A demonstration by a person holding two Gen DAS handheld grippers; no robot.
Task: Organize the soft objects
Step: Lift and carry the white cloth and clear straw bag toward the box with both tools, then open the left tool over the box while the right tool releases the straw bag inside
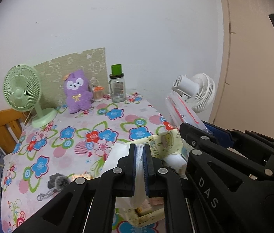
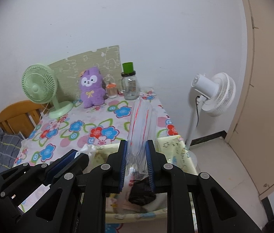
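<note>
While claws grip, table edge (image 2: 168, 114) lies near.

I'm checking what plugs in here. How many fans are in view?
2. A green desk fan stands on the table's back left, beside the purple plush. A white pedestal fan stands on the floor right of the table.

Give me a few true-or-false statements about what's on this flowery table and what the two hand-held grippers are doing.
1. The right hand-held gripper is shut on a clear plastic bag. True.
2. The purple plush toy lies flat at the table's near edge. False: it sits upright at the far side by the wall.
3. The green desk fan stands on the table, left of the plush. True.
4. The left hand-held gripper hangs open and empty. False: it is shut on a white tissue.
5. The white fan stands on the table. False: it stands on the floor.
</note>
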